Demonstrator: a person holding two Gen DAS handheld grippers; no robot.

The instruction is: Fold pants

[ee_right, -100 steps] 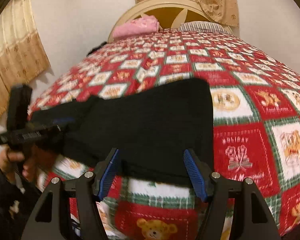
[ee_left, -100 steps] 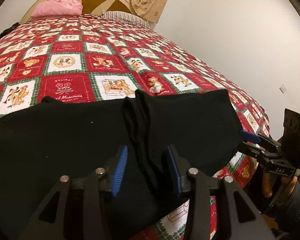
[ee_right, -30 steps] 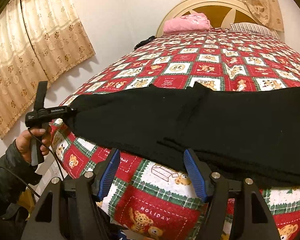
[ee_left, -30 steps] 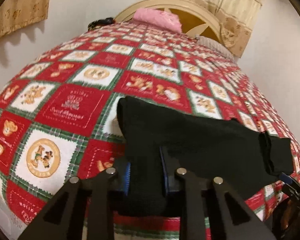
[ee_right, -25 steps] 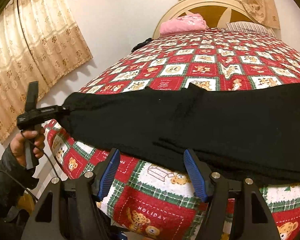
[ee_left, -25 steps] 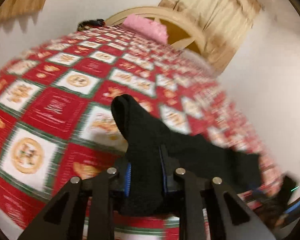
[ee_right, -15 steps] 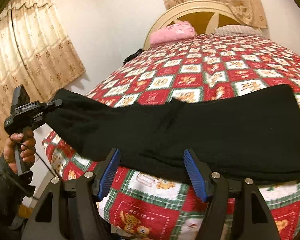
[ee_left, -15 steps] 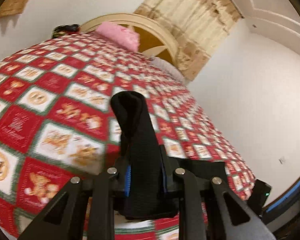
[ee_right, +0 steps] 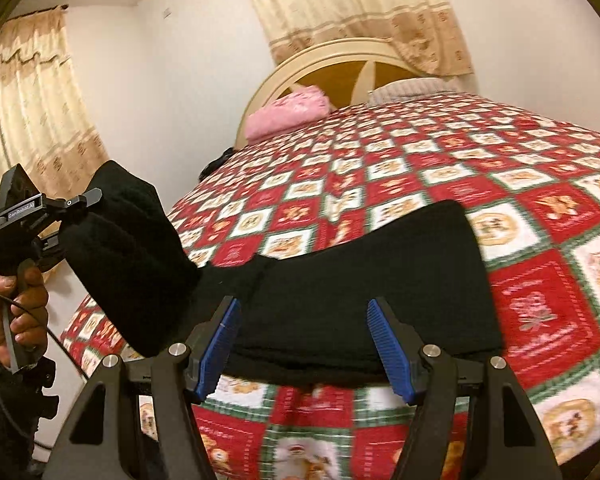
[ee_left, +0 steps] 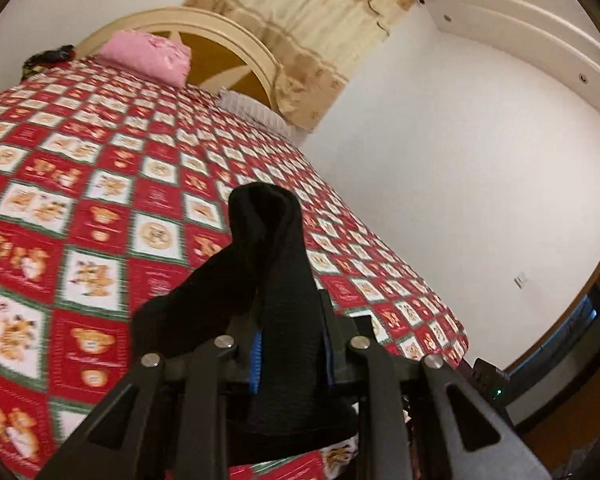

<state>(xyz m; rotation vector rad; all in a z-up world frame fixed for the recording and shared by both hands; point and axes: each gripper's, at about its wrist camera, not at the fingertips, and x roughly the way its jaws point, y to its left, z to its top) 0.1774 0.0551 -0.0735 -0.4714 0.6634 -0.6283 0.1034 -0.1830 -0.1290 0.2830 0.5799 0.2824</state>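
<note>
Pants [ee_right: 340, 280]: black, mostly flat along the near edge of the bed [ee_right: 500, 152], across the middle of the right wrist view; their left end is off the quilt, in the air at mid-left of that view.
Left gripper [ee_left: 290, 344]: clenched on the bunched pant end, blue pads pressing the fabric from both sides; the cloth stands up in a roll above the jaws, centre of the left wrist view.
Right gripper [ee_right: 304, 346]: released, jaws wide, nothing between them; it hovers at bottom centre, just short of the pants' near edge.
Step, as I judge it: carrying the lifted end across to lay it over the flat part.
Risk, slip: only a narrow bunch is pinched, so the end could pull free if swung fast.
Risk, drag: nothing pins the flat part, so the pull may slide the whole garment along or off the bed edge.
Risk, crooked fold: the lifted end is twisted and doubled, and may land wrinkled or off-line.
Risk, collision: the two grippers could meet if the left crosses low.
</note>
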